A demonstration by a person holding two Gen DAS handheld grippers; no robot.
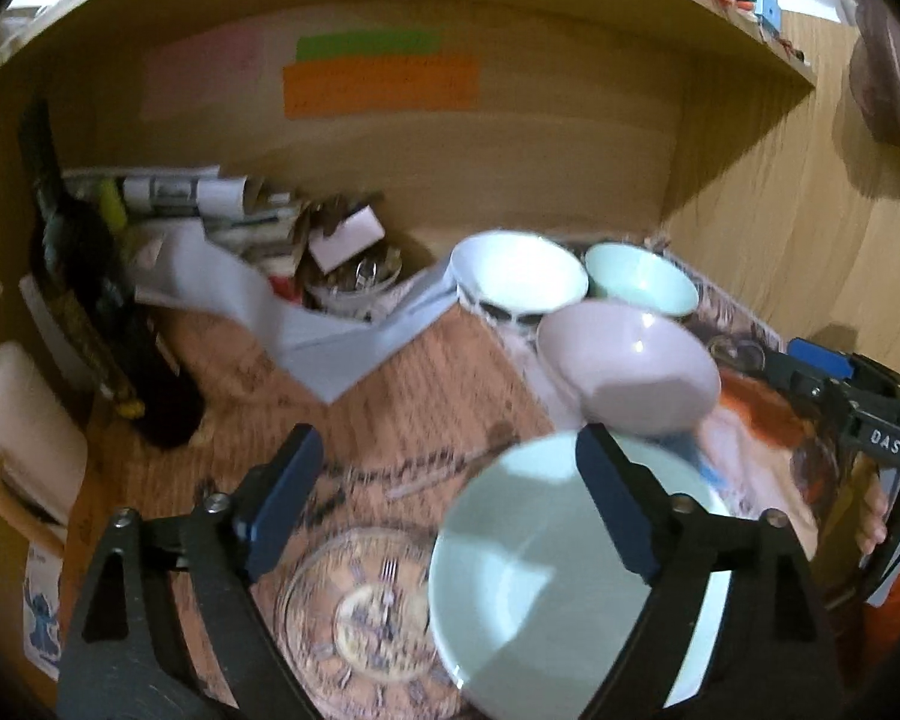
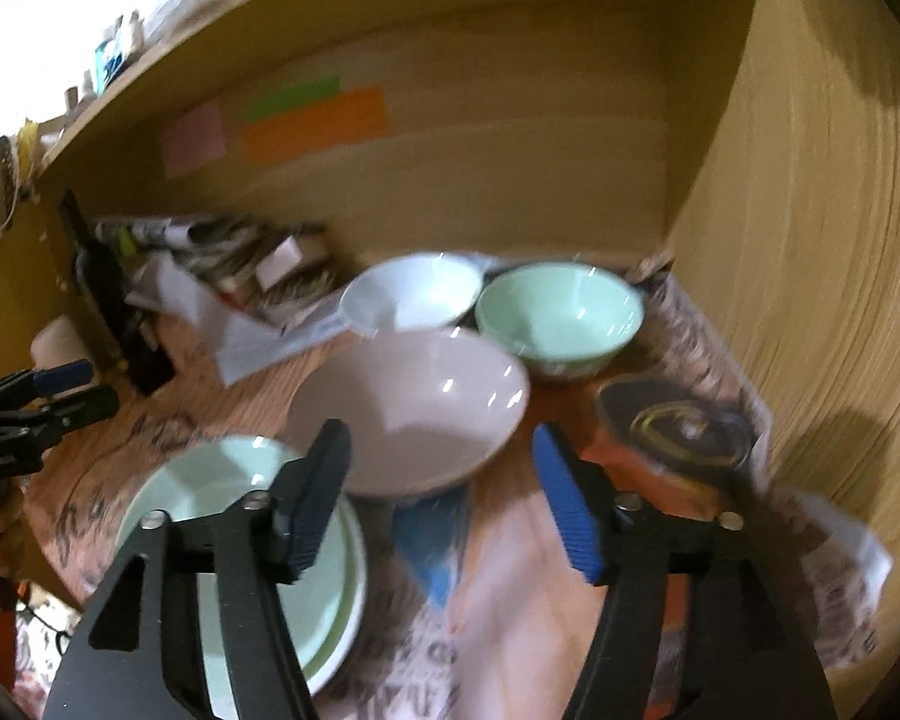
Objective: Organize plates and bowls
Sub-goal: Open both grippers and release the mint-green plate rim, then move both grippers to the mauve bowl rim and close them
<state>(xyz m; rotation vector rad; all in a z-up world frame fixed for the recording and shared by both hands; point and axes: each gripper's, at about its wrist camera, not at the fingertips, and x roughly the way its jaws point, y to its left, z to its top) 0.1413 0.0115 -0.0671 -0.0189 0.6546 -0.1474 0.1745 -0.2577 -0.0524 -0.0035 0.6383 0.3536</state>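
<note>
1. Left wrist view: your left gripper point(image 1: 447, 501) stood with jaws wide and nothing between the pads, above the pale green plates point(image 1: 546, 588) stacked near the front edge of the patterned cloth point(image 1: 390, 372).
2. Same view: the pink bowl point(image 1: 630, 369) sat just behind the plates; the white bowl point(image 1: 519, 276) and the green bowl point(image 1: 639, 279) sat side by side at the back right corner.
3. Right wrist view: your right gripper point(image 2: 441, 501) hung partly spread and empty, in front of the pink bowl point(image 2: 411, 405).
4. Advice, as I judged it: you needed to clear both pads of the rims before lifting anything.
5. For nesting, you would have done best to take one bowl's rim squarely, keep it level, and lower it centred.
</note>
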